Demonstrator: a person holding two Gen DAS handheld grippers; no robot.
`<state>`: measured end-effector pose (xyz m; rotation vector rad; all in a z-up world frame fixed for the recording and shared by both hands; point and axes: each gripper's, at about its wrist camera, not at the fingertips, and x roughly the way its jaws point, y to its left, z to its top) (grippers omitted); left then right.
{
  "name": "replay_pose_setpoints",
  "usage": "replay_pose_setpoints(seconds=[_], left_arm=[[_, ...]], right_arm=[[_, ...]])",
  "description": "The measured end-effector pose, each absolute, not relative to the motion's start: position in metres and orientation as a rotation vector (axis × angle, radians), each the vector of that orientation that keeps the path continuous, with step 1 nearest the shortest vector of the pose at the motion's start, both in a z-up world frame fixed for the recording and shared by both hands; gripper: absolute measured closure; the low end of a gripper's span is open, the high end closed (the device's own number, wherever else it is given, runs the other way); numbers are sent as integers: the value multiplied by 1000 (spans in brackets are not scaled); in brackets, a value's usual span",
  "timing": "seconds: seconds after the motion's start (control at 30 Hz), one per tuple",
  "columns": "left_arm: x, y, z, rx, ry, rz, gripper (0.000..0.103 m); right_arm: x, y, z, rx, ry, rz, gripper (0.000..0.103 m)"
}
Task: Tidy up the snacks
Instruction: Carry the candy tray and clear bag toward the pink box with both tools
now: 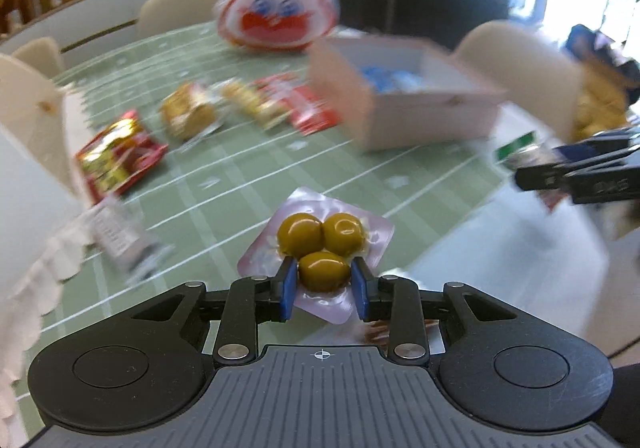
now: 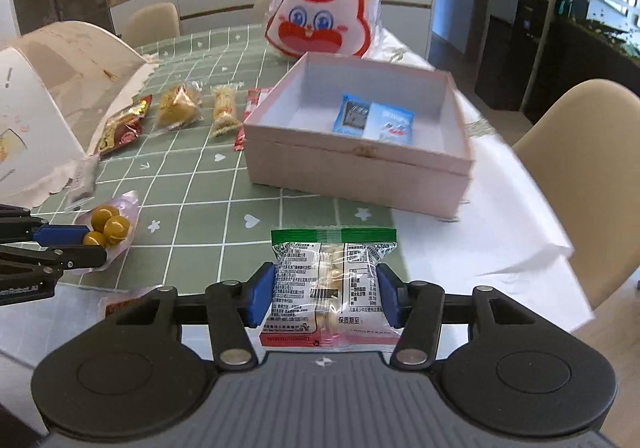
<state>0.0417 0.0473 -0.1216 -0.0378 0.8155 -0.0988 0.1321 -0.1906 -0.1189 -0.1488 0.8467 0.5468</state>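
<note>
Both grippers loaded, mid-carry toward the pink box (image 2: 356, 172), which sits open in the centre-right of the right wrist view with two blue sachets (image 2: 374, 120) already on its floor. Left gripper (image 1: 325, 284): fingers closed narrowly on a clear pouch of three green olives (image 1: 322, 244), pinching the nearest olive; it appears lifted off the green grid-pattern desk (image 1: 224, 176), though blur makes that uncertain. Right gripper (image 2: 326, 294): fingers closed about halfway on a green-topped snack packet (image 2: 332, 280), label side up, low centre of frame. Next move, by my reading: bring each load over the box's near wall and release inside, beside the sachets. Still loose on the desk, upper left of the right view: a red-gold packet (image 2: 124, 124), two yellow wrapped cakes (image 2: 178, 108) and a red wrapper (image 2: 250, 116) touching the box's left wall. A rabbit-face bag (image 2: 324, 16) stands behind the box; a torn white carton (image 2: 48, 96) crowds the left edge, near the left gripper's path.
</note>
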Motion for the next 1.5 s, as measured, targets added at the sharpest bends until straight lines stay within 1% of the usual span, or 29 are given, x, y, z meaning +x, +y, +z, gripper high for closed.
replay_pose_setpoints(seconds=[0.1, 0.23, 0.3, 0.37, 0.43, 0.53, 0.6, 0.7, 0.73, 0.77, 0.8, 0.83, 0.9, 1.0, 1.13, 1.23, 1.4, 1.5], left_arm=[[51, 35, -79, -84, 726, -197, 70], [82, 11, -3, 3, 514, -291, 69], [110, 0, 27, 21, 454, -313, 69], [142, -7, 42, 20, 445, -323, 69], [182, -15, 44, -8, 498, -316, 69], [240, -24, 15, -69, 645, -294, 69], [269, -32, -19, -44, 729, -260, 69], [293, -36, -67, -38, 823, -225, 69], [297, -32, -82, -53, 848, -235, 74], [303, -32, -96, -79, 877, -257, 83], [306, -25, -109, -101, 907, -277, 88], [310, -22, -117, -119, 927, -287, 86], [309, -16, -120, -144, 875, -279, 84], [292, -2, -103, -201, 788, -240, 84], [250, 19, -77, -257, 780, -186, 84], [209, 27, -78, -267, 847, -170, 84], [150, 23, -116, -190, 1013, -156, 84], [129, 35, -135, -270, 1092, -117, 84]], right_arm=[[132, -207, -93, -128, 791, 547, 50], [147, -224, -23, -132, 594, 522, 50], [164, -230, 11, -112, 520, 508, 50], [187, -236, 39, -75, 487, 490, 50], [210, -239, 58, -51, 459, 468, 50], [243, -239, 66, -12, 485, 410, 50], [257, -239, 59, 19, 529, 387, 50], [266, -242, 35, 49, 598, 351, 50], [266, -242, 24, 48, 616, 345, 50], [266, -241, 13, 45, 639, 338, 50], [267, -240, 2, 40, 666, 332, 50], [270, -239, -9, 33, 696, 328, 50], [277, -233, -28, 17, 752, 322, 50], [289, -224, -47, 9, 807, 335, 50], [306, -204, -61, 2, 833, 373, 49], [323, -178, -72, 6, 848, 416, 50], [345, -136, -95, -6, 881, 477, 50], [356, -114, -120, -16, 941, 476, 48]])
